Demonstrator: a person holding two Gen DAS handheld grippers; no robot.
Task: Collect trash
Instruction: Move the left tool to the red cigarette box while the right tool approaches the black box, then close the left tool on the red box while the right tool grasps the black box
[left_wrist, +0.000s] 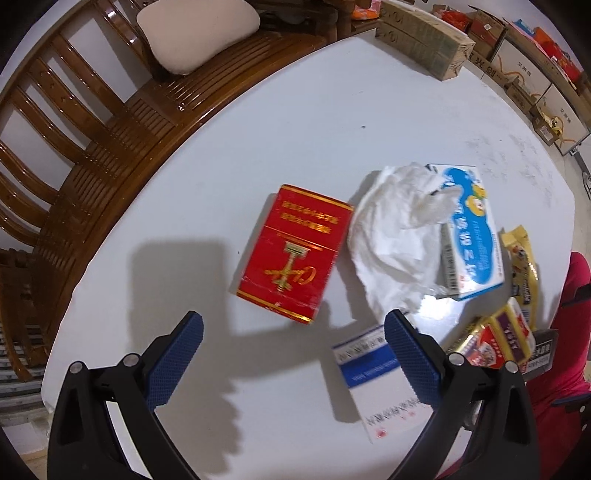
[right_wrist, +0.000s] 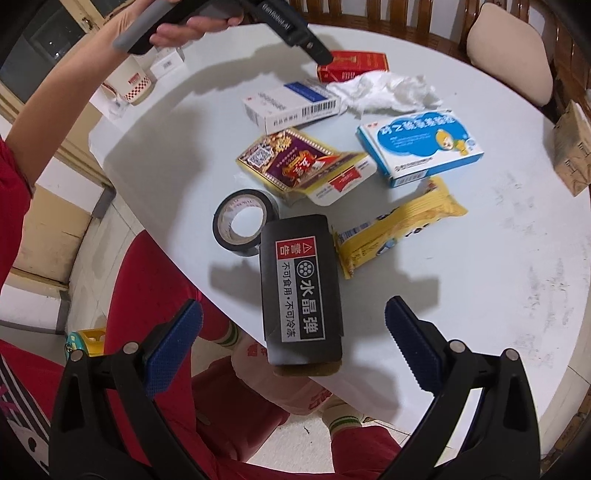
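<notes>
- Bench (right_wrist: 480, 277): white round top, fills most of both views; all visible trash lies on it, nothing collected as far as the pictures show. No bin or bag identifiable in either view.
- Crumpled tissue (left_wrist: 395, 236): centre right of the left wrist view, touching the blue-and-white medicine box (left_wrist: 472, 229) and partly draped over its edge.
- Black carton (right_wrist: 301, 288): centre of the right wrist view, overhanging the near bench edge, directly ahead of the right claw (right_wrist: 293, 332). Judged the likely first pick for that side.
- Red cigarette pack (left_wrist: 293, 251): centre of the left wrist view, flat, just beside the tissue, ahead of the left claw (left_wrist: 295, 339).
- Gold-and-purple flattened pack (right_wrist: 295, 162), white-and-blue box (right_wrist: 291, 105), yellow wrapper (right_wrist: 399, 229): clustered mid-frame in the right wrist view, near one another.
- Black tape roll (right_wrist: 243, 221): just left of the black carton; cannot tell whether it counts as trash.
- Left claw: jaws spread wide, nothing between them, above the bench.
- Right claw: jaws spread wide, holding nothing, poised over the bench edge.
- Progress, judged: at the start; every item left to gather.
</notes>
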